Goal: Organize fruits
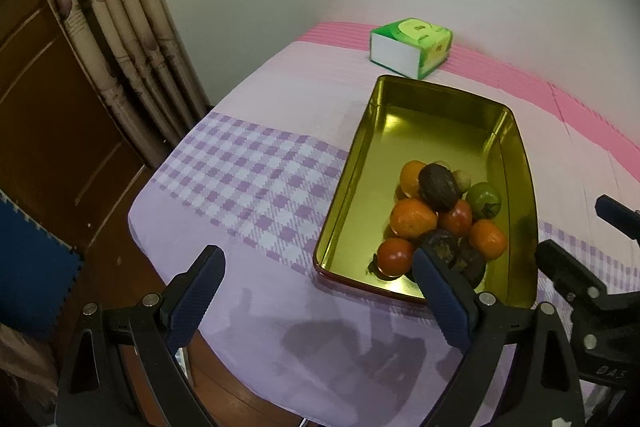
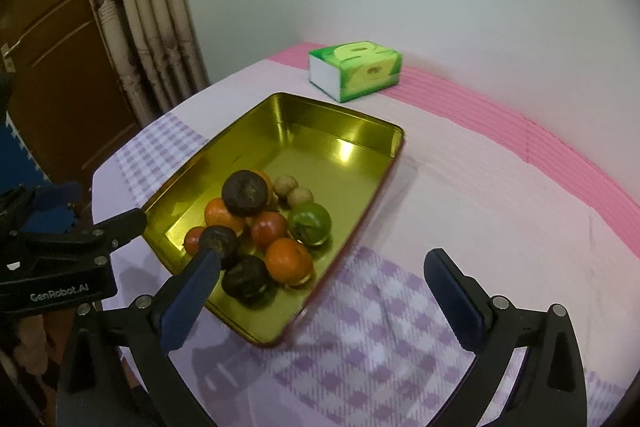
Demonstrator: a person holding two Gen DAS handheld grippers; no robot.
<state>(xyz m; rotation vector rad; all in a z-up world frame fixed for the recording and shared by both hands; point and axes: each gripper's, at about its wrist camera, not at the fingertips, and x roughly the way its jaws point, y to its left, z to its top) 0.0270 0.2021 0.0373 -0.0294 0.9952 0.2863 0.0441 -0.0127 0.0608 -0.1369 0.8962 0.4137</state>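
A gold metal tray (image 1: 408,131) (image 2: 320,147) lies on the table and holds a pile of fruit at its near end: oranges (image 1: 413,218) (image 2: 289,259), red tomatoes (image 1: 394,255) (image 2: 269,229), a green tomato (image 1: 484,199) (image 2: 310,223), dark brown fruits (image 1: 438,187) (image 2: 245,193) and small tan fruits (image 2: 285,184). My left gripper (image 1: 320,267) is open and empty above the tray's near left corner. My right gripper (image 2: 324,267) is open and empty above the tray's near right edge. The right gripper also shows in the left wrist view (image 1: 576,239).
A green and white tissue box (image 1: 411,47) (image 2: 354,70) stands behind the tray near the wall. The table has a lilac checked and pink cloth (image 1: 248,171) (image 2: 480,163). Curtains (image 1: 120,39) and a wooden door (image 1: 52,131) are at the left, past the table edge.
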